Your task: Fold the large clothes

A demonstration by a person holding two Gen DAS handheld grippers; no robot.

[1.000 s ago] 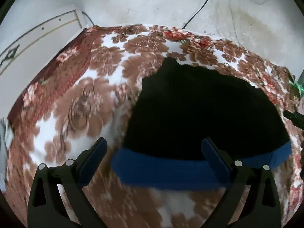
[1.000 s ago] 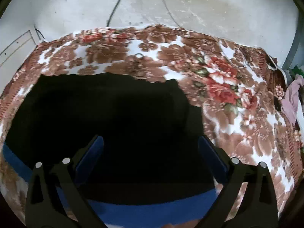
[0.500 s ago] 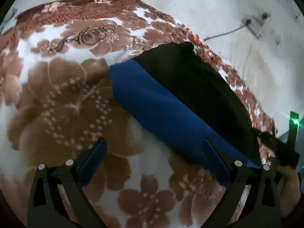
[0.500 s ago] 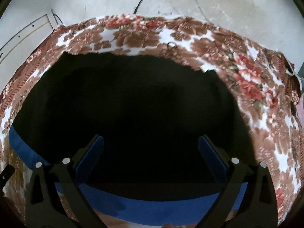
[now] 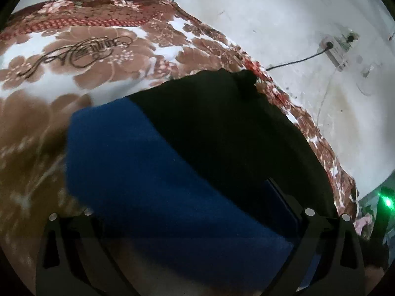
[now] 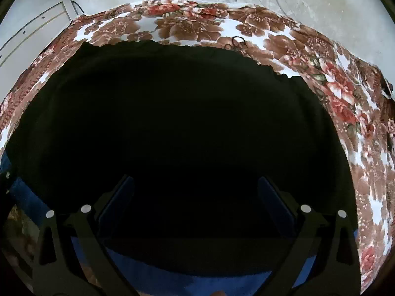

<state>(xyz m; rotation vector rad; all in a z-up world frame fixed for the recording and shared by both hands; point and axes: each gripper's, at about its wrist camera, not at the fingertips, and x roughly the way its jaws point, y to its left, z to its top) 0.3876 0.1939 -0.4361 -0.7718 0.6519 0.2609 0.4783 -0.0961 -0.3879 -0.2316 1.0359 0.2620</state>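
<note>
A large black garment (image 5: pixel 222 128) with a blue band (image 5: pixel 153 180) along its near edge lies flat on a floral blanket (image 5: pixel 74 56). My left gripper (image 5: pixel 187 197) is open, low over the blue band near the garment's left corner; the band hides most of its left finger. My right gripper (image 6: pixel 195 194) is open, close above the black garment (image 6: pixel 177 128), with the blue band (image 6: pixel 187 281) just below its fingers. Neither gripper holds cloth.
The floral blanket (image 6: pixel 340 93) covers a bed against a grey wall. A wall socket with a black cable (image 5: pixel 335 46) sits behind the bed. A green light (image 5: pixel 387 202) glows at the far right. A small black ring (image 6: pixel 238 40) lies on the blanket.
My left gripper has moved in over the blue band, which now fills its lower view. My right gripper has dropped closer to the black cloth.
</note>
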